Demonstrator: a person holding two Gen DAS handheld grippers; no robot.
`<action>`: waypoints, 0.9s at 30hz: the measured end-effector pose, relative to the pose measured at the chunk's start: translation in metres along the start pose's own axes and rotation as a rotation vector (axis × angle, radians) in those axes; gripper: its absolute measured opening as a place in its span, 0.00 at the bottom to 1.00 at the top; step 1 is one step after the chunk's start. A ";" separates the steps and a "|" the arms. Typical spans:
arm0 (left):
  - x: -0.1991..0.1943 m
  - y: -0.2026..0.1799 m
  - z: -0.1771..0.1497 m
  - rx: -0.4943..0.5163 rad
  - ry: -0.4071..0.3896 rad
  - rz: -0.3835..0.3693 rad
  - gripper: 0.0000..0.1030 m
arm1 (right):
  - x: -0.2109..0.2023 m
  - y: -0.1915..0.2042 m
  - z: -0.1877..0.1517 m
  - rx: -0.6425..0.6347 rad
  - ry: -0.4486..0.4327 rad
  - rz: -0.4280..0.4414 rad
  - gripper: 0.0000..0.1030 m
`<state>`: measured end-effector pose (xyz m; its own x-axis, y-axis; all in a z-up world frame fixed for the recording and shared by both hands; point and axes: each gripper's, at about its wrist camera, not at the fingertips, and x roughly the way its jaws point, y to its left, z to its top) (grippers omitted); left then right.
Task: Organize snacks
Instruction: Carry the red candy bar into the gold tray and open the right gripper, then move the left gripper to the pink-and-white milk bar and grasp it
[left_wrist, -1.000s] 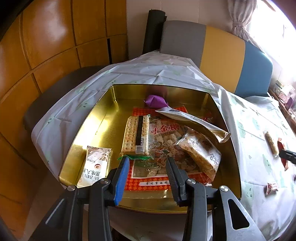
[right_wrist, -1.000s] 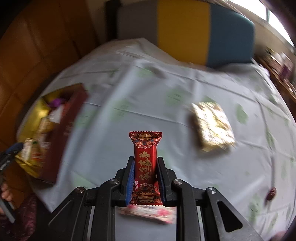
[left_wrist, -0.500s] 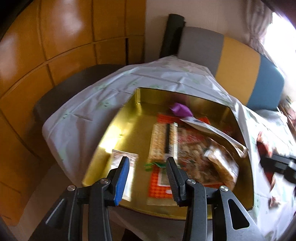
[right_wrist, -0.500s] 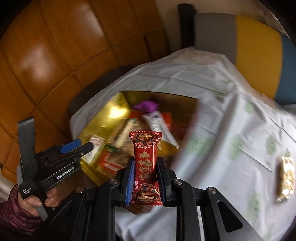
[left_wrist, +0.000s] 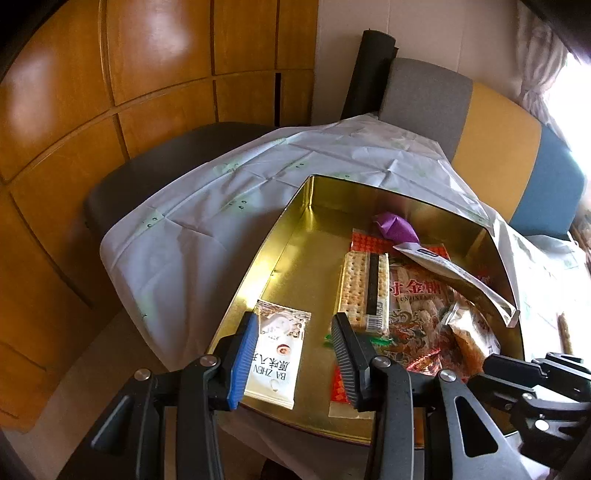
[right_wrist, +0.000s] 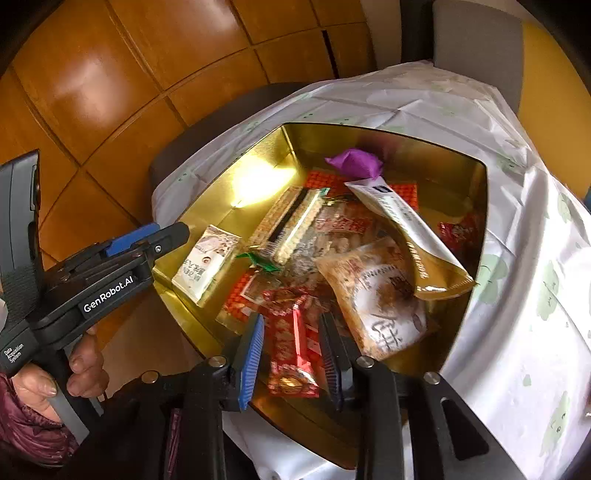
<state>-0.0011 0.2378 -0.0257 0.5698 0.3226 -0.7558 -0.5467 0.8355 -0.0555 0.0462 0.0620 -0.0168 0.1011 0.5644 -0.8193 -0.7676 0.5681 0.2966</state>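
Gold tin (right_wrist: 476, 229) is already well stocked: cracker pack (right_wrist: 291, 225), white sachet (right_wrist: 207, 262), purple wrapped sweet (right_wrist: 356, 162), long white-and-gold pouch (right_wrist: 410, 236), clear bag of brown pieces (right_wrist: 380, 299), all lying on a big red printed bag (left_wrist: 417, 306).

We're at the drop with one more. Right hand-held gripper (right_wrist: 291, 350) is over the near edge of the tin, jaws just been opening, red snack bar (right_wrist: 291, 343) between them and, as far as we can tell, no longer pinched: gaps show on both sides. It sits tilted, lower end over the near rim, so we'd judge it's on its way in.

Left hand-held gripper (left_wrist: 291, 354) hovers over the near left corner of the tin, jaws moderately apart, nothing in them.

Remaining: can't tell from these views; the table (right_wrist: 524, 332) beside the tin shows only bare cloth.

Bar itself: glossy red foil wrapper with white pattern, crimped ends, slim, blurred here.
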 end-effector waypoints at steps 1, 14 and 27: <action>0.000 -0.002 0.000 0.002 0.000 -0.002 0.41 | -0.001 -0.002 0.000 0.006 -0.001 -0.002 0.30; -0.024 -0.037 -0.006 0.130 -0.054 -0.045 0.41 | -0.063 -0.040 -0.023 0.080 -0.102 -0.067 0.30; -0.044 -0.089 -0.017 0.274 -0.066 -0.127 0.41 | -0.145 -0.143 -0.092 0.273 -0.144 -0.294 0.30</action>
<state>0.0120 0.1414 0.0011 0.6665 0.2281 -0.7098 -0.2873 0.9571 0.0379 0.0832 -0.1561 0.0147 0.3932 0.4220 -0.8169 -0.4995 0.8439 0.1956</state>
